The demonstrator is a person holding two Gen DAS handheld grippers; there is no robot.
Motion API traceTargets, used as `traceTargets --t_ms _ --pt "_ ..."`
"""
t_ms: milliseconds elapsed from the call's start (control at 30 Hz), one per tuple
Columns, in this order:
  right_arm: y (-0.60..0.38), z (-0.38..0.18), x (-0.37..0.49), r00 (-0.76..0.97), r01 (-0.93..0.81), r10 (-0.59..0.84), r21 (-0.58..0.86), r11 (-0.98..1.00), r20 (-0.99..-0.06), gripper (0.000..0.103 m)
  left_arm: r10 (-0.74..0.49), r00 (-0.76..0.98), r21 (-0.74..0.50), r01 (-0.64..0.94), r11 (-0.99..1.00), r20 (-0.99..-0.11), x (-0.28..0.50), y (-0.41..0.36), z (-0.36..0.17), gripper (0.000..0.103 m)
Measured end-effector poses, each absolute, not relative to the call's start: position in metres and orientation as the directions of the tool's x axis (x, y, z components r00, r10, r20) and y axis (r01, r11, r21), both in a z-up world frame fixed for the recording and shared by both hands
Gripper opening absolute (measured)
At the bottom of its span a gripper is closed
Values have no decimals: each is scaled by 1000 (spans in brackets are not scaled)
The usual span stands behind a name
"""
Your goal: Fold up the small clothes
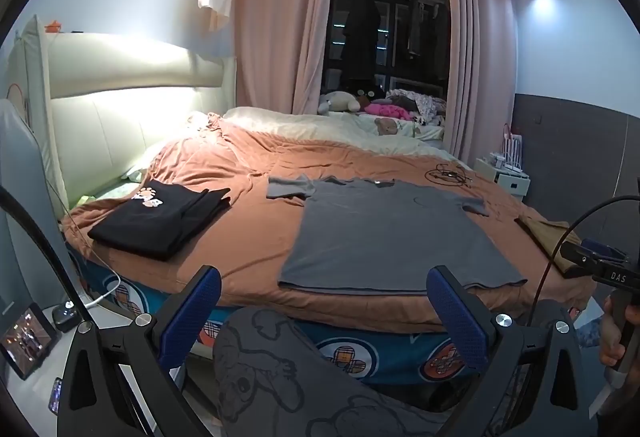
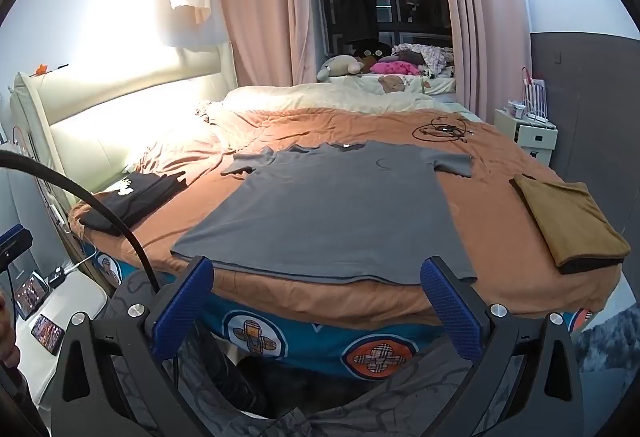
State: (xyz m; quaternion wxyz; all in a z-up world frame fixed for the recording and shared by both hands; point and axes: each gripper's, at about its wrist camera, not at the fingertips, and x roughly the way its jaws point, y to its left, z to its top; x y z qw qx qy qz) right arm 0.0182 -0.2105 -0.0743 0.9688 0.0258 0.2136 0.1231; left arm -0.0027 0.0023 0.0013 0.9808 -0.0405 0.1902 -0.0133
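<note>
Hovering wide and empty, both claws [image 1: 324, 311] [image 2: 316, 301] face grey T-shirt's [image 2: 332, 205] near hem.

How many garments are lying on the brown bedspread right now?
3. A grey T-shirt is spread flat in the middle, a folded black shirt lies to its left, and a folded brown garment to its right. Others may be hidden among the far bedding.

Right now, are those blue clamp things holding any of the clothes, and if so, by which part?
Nothing is held. The left hand-held gripper and right hand-held gripper both stand wide open short of the bed, with the grey T-shirt lying flat and untouched.
</note>
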Motion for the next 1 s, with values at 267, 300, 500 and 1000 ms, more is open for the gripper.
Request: traceTargets --t_ms 267,300,500,1000 --pt "-211 -75 17 878 -229 250 103 968 -407 103 -44 928 -85 14 996 -371 -5 1 0 103" --pt "-211 -75 17 878 -228 251 103 968 -407 103 -44 928 -85 14 996 -371 -5 0 0 103" --pt "-212 -77 13 879 -228 251 106 968 -405 103 -50 928 -81 22 996 -370 -6 -4 0 103" --pt "-210 -75 16 878 -228 254 113 967 -405 103 -49 927 -81 20 996 -371 -7 -5 -1 103"
